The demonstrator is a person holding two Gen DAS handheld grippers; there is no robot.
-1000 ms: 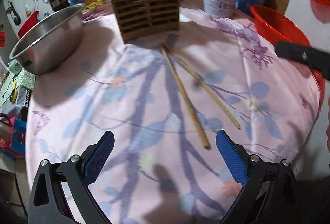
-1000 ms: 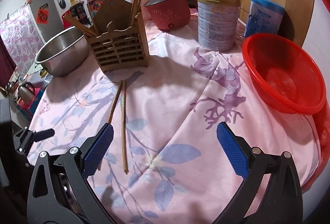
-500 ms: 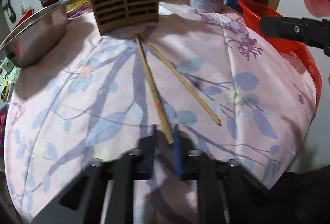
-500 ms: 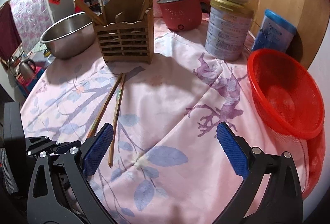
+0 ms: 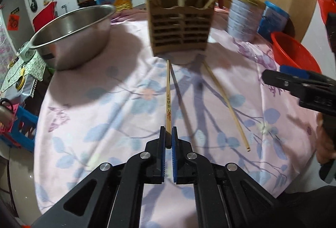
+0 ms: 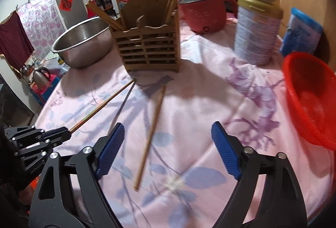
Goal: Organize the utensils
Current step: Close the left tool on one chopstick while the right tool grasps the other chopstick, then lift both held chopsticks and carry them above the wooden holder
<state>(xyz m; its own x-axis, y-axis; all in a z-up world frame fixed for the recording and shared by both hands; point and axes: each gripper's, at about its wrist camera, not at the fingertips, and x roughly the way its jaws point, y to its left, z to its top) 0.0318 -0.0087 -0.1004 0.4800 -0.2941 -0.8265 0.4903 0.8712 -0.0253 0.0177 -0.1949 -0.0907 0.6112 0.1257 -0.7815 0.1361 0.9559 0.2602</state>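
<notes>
My left gripper (image 5: 167, 135) is shut on the near end of a wooden chopstick (image 5: 168, 97), held lifted above the cloth and pointing at the slatted wooden utensil holder (image 5: 180, 32). A second chopstick (image 5: 226, 102) lies on the pink cloth to its right. In the right wrist view the holder (image 6: 149, 49) stands ahead with several chopsticks in it, the lying chopstick (image 6: 150, 135) runs between my fingers, and the held chopstick (image 6: 103, 105) slants up from the left gripper (image 6: 65, 133). My right gripper (image 6: 168, 152) is open and empty above the cloth.
A steel bowl (image 5: 73, 34) stands left of the holder. A tin can (image 6: 258, 34) with a white bowl on top, a red pot (image 6: 203, 13), a blue box (image 6: 302, 32) and a red basket (image 6: 310, 97) stand right. Oil bottles line the back.
My left gripper closed on one chopstick's near end and lifted it off the cloth. The right gripper moved closer to the holder, over the other chopstick, staying open.
</notes>
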